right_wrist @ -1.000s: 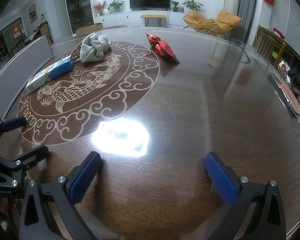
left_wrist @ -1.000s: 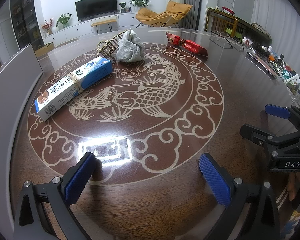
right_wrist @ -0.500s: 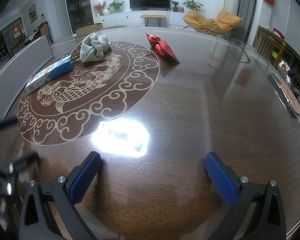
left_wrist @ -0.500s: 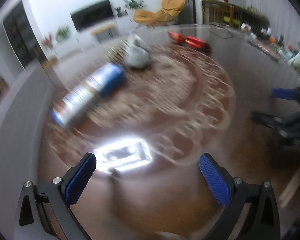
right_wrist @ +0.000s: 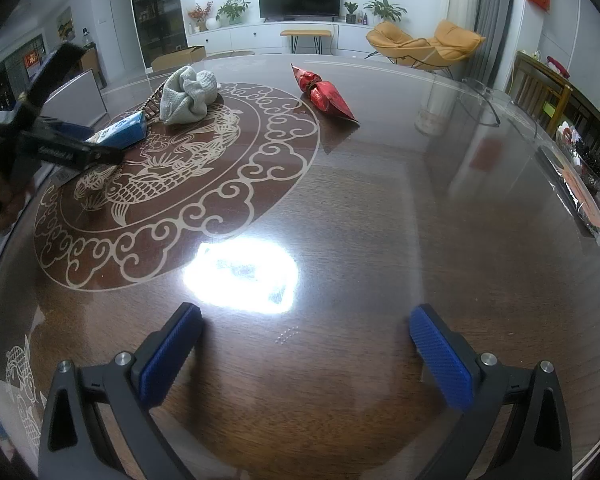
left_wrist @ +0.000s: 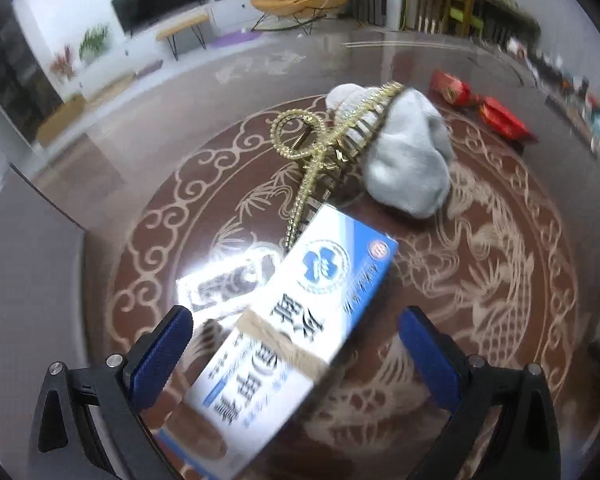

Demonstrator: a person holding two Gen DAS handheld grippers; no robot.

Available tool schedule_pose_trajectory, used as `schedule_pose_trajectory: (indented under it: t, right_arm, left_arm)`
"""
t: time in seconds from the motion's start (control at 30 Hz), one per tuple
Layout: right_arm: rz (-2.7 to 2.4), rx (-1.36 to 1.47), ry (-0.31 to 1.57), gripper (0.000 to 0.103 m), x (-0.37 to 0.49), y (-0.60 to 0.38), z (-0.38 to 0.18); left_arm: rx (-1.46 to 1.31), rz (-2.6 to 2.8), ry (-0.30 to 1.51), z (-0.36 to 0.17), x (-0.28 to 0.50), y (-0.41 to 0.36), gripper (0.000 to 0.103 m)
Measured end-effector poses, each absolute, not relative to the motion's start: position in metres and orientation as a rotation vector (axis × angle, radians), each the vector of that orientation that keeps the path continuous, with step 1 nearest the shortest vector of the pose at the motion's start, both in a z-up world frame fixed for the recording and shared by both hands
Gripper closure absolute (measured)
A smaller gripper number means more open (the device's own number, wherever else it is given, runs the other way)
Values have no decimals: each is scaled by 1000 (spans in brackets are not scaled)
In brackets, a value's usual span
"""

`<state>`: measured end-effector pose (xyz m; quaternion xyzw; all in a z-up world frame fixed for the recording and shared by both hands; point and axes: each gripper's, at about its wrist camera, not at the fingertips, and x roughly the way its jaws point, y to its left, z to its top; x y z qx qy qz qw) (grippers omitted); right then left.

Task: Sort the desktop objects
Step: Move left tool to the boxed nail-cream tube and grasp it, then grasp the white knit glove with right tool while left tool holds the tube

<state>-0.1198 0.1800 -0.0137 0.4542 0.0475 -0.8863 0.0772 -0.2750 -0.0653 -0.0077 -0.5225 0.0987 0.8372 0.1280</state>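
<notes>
A white and blue carton [left_wrist: 288,332] lies flat on the round table, between the open fingers of my left gripper [left_wrist: 296,360], which hovers over its near end without gripping it. Beyond it lie a gold wire rack [left_wrist: 328,148], a crumpled grey cloth [left_wrist: 408,160] and a red snack packet [left_wrist: 480,104]. In the right wrist view the carton [right_wrist: 122,132], cloth [right_wrist: 186,96] and red packet [right_wrist: 326,94] sit far off. My right gripper [right_wrist: 304,356] is open and empty above bare wood. The left gripper's body [right_wrist: 40,136] shows over the carton.
The dark wooden table [right_wrist: 380,208] has a carved fish medallion and a bright lamp reflection [right_wrist: 242,276]. A grey panel [left_wrist: 20,280] stands along the left edge. Cluttered small items [right_wrist: 592,184] line the far right side.
My left gripper has swung left and forward across the table, from the near edge to over the carton. The right gripper has not moved.
</notes>
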Motion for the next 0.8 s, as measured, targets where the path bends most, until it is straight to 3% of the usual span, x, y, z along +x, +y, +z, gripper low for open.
schedule_pose_trajectory:
  t: [0.17, 0.2, 0.27, 0.33, 0.8]
  right_arm:
    - [-2655, 1361, 142, 0, -120, 180, -14]
    - [-2655, 1361, 142, 0, -120, 180, -15]
    - [-2655, 1361, 142, 0, -120, 180, -14]
    - [-2655, 1361, 142, 0, -120, 180, -14]
    - [-2662, 1364, 137, 0, -120, 180, -14]
  left_arm:
    - [-1522, 2463, 221, -11, -284, -72, 0]
    - [-1488, 2480, 222, -10, -279, -71, 4]
    - [-1404, 2501, 230, -4, -267, -67, 44]
    - [-1374, 2519, 229, -2, -255, -61, 59]
    - [-1350, 2675, 89, -6, -122, -43, 59]
